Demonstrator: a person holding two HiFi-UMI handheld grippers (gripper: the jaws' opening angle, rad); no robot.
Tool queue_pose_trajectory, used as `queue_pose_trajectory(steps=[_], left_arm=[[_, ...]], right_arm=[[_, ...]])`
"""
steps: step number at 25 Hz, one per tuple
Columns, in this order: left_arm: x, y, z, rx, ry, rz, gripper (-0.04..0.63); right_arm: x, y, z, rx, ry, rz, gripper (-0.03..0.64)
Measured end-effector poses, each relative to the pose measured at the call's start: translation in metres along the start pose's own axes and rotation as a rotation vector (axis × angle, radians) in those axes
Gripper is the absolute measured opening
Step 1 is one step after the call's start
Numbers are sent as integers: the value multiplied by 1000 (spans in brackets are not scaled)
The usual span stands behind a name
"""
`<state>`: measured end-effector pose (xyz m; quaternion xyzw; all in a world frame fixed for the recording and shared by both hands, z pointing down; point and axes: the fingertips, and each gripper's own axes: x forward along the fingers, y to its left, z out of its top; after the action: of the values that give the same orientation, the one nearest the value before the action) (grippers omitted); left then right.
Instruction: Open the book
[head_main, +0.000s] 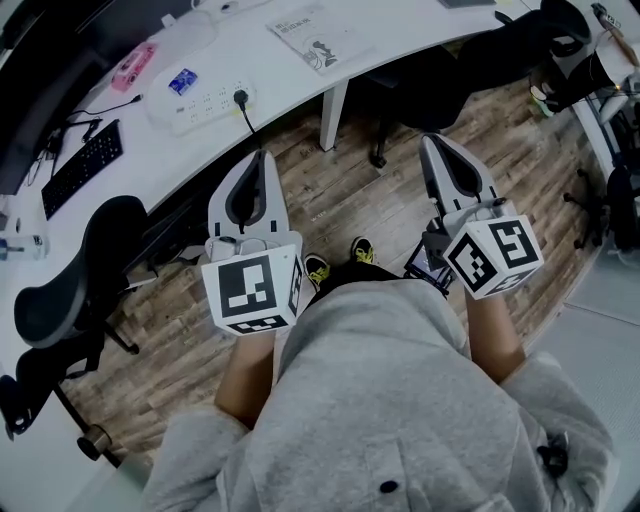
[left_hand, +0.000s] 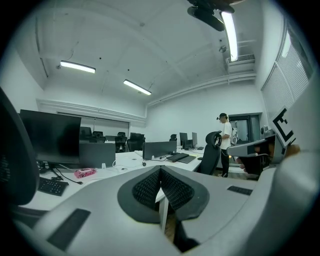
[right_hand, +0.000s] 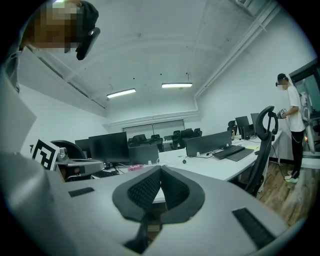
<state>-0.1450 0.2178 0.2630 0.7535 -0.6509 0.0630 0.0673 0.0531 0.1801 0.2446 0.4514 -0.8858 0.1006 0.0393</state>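
Observation:
A thin pale book (head_main: 318, 40) lies shut on the white desk (head_main: 270, 75), near its far side. In the head view both grippers hang over the wooden floor, short of the desk's front edge and well short of the book. My left gripper (head_main: 262, 155) has its jaws together with nothing between them. My right gripper (head_main: 432, 140) is also shut and empty. In the left gripper view the left gripper (left_hand: 160, 169) points at the desk, its pads meeting at the tip. The right gripper view shows the right gripper (right_hand: 160, 168) the same way. The book is not visible in either gripper view.
On the desk lie a white power strip (head_main: 205, 103), a pink object (head_main: 133, 66) and a black keyboard (head_main: 83, 165). A white desk leg (head_main: 333, 115) stands between the grippers. Black chairs stand at the left (head_main: 70, 290) and upper right (head_main: 480, 60). Another person (right_hand: 292, 125) stands far right.

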Motion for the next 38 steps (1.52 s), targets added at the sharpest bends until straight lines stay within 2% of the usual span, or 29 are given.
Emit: queue_pose_trajectory(steps=[13,20,38], left_arm=[[-5,5,-1,-3,-11,-23,9],[-2,7,0,7,-11,-4,9],[47,-3,2,35,10,3,9]], right_arm=[[1,13,-2,-3,-8,-9,26],[8,13,-4,5,-14,18,26],[36,-41,-7,51,-13,28,26]])
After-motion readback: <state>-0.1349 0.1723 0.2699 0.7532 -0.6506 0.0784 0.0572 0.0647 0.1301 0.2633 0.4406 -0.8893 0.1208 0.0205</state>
